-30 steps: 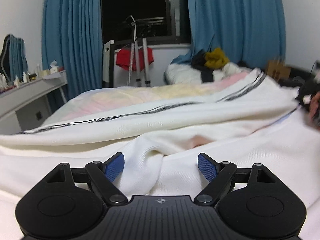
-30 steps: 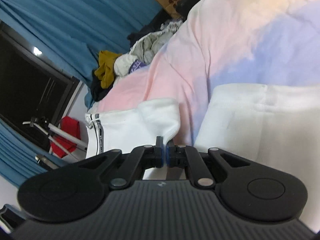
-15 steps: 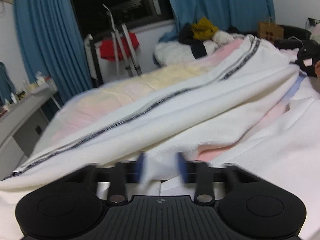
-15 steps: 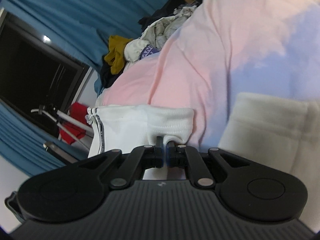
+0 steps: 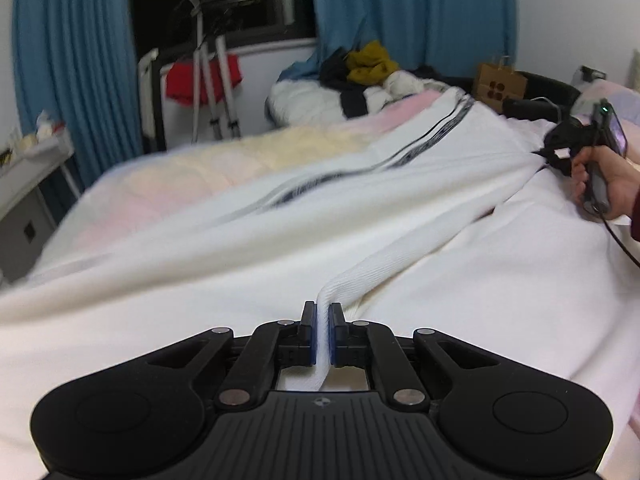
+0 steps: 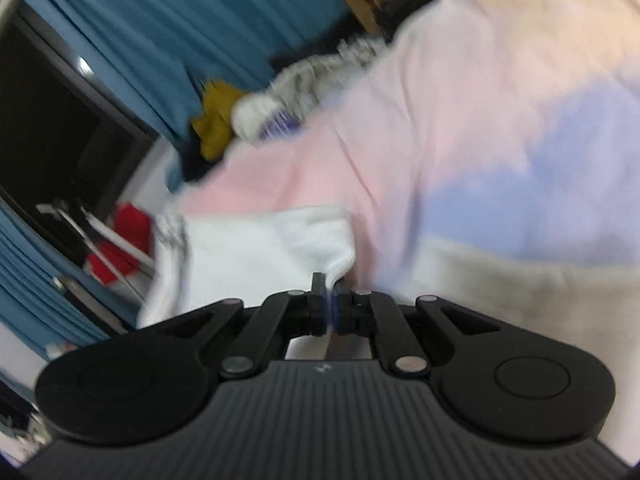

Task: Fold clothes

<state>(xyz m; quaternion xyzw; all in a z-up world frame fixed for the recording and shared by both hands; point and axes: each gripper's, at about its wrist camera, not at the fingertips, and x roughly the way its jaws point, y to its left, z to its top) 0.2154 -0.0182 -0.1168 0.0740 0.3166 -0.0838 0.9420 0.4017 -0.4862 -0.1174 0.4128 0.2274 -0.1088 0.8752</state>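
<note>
A white garment with a black side stripe (image 5: 304,216) lies stretched across the bed. My left gripper (image 5: 323,320) is shut on a ridge of its white fabric, which runs taut to the far right. There my right gripper (image 5: 560,148), held in a hand, grips the other end. In the right wrist view my right gripper (image 6: 329,300) is shut on the garment's ribbed white edge (image 6: 320,236); the striped trim (image 6: 176,236) shows at the left.
The bed has a pastel pink, yellow and blue cover (image 6: 460,152). A pile of clothes (image 5: 360,68) lies at its far end near blue curtains. A drying rack with a red cloth (image 5: 204,76) stands by the window. A white shelf (image 5: 32,152) is at left.
My left gripper went from open to shut on the white fabric and lifted it. The garment is now pulled taut between both grippers. My right gripper stayed shut and shifted.
</note>
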